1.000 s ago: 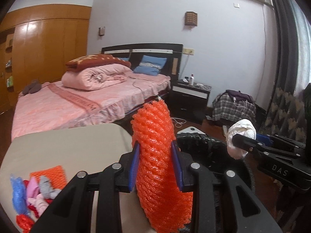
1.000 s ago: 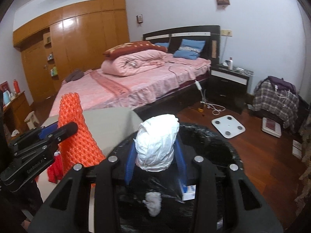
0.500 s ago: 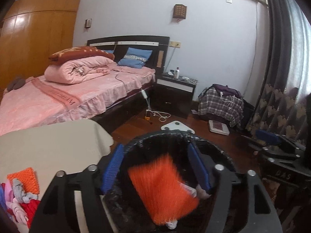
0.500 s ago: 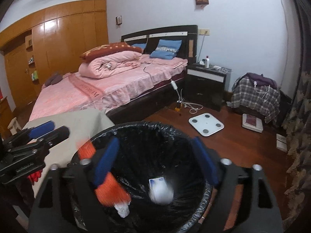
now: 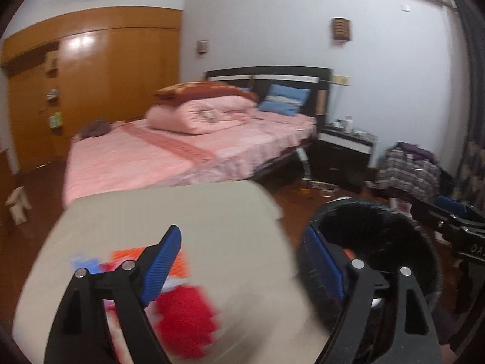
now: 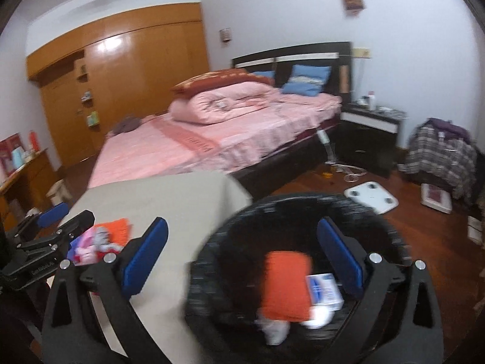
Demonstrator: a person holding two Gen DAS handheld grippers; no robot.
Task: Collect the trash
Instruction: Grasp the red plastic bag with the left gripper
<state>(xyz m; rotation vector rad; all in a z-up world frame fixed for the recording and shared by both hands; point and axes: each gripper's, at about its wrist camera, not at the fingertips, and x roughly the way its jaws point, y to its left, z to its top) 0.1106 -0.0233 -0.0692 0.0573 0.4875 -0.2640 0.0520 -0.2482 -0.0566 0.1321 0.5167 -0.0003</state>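
While both my tools, left tool (image 5: 239, 261) and right tool (image 6: 242, 251), open wide and empty, the orange net (image 6: 286, 285) lies in the bin (image 6: 212, 242); next I probably grab the blurry trash pile (image 5: 182, 315) on the counter (image 5: 169, 209).

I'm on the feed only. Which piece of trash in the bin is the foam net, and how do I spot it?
Find the beige table in front of the pink bed; the round black-lined trash bin stands at its right edge. The orange foam net lies inside, left of a small blue-and-white box and above white crumpled scraps. It is the only orange thing in there.
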